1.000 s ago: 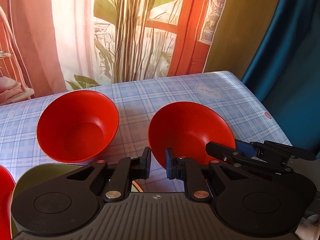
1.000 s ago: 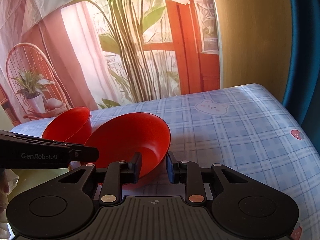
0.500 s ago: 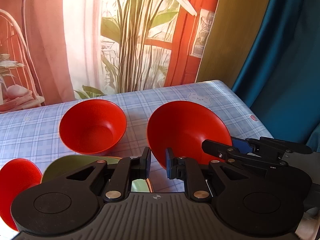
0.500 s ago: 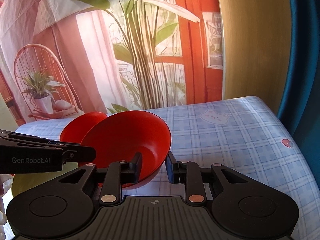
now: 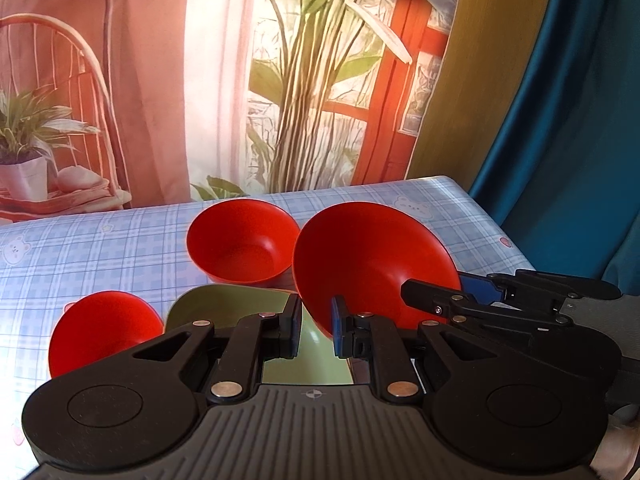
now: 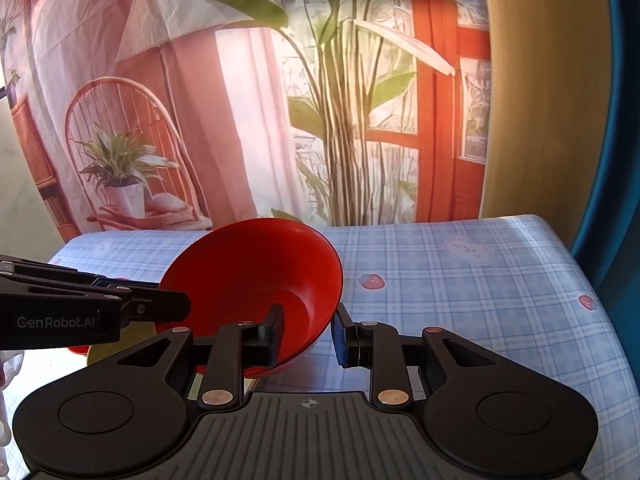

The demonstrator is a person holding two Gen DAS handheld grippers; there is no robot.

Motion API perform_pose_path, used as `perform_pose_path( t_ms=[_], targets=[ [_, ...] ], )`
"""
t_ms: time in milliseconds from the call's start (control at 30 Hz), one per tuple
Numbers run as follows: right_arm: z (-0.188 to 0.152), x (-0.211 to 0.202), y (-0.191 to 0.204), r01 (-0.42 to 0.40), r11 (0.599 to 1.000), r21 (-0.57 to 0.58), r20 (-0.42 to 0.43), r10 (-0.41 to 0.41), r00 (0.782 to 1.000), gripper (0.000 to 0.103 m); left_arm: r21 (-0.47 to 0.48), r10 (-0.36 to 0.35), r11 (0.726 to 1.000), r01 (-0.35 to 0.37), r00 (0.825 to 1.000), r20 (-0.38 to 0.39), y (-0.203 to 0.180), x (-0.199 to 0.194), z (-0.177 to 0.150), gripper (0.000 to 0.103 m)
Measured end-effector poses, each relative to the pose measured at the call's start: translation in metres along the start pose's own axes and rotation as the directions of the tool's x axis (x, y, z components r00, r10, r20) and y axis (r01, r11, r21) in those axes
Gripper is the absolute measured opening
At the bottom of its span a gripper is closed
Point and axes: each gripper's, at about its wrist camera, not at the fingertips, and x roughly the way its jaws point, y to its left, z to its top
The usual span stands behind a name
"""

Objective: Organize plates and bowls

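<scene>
My right gripper (image 6: 306, 332) is shut on the wall of a large red bowl (image 6: 248, 272), one finger inside and one outside. The bowl hangs tilted above the blue checked table (image 6: 460, 300). In the left wrist view that bowl (image 5: 376, 256) sits just right of my left gripper (image 5: 317, 326), whose jaws are shut with nothing pinched; the bowl's low rim ends beside its right finger. The right gripper (image 5: 460, 296) shows there side-on, clamped on the far rim. A second red bowl (image 5: 240, 248) and a third (image 5: 100, 324) stand on the table beside an olive green plate (image 5: 224, 308).
The left gripper (image 6: 176, 308) reaches in from the left against the held bowl. A printed backdrop with plants hangs behind the table. A teal curtain (image 5: 560, 160) runs along the table's right edge. The cloth to the right of the bowl lies bare (image 6: 500, 320).
Both grippers have risen and drawn back together, the large red bowl going up with the right one. The two table bowls and the green plate have come further into the left view.
</scene>
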Motion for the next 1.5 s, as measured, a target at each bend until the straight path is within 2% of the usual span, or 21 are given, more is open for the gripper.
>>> perform_pose_path(
  t_ms=[700, 1167, 1500],
  targets=[
    [0.001, 0.013, 0.101, -0.063, 0.989, -0.132, -0.067, 0.054, 0.996, 0.024, -0.139, 0.034, 0.990, -0.030, 0.999, 0.032, 0.088, -0.042, -0.036, 0.017],
    [0.018, 0.046, 0.158, -0.112, 0.978, -0.176, -0.096, 0.097, 0.991, 0.024, -0.221, 0.087, 0.973, -0.073, 0.995, 0.057, 0.140, -0.053, -0.037, 0.017],
    [0.015, 0.076, 0.187, -0.143, 0.961, -0.237, -0.142, 0.111, 0.983, 0.024, -0.263, 0.113, 0.960, -0.101, 0.993, 0.031, 0.168, -0.047, -0.050, 0.017]
  ],
)
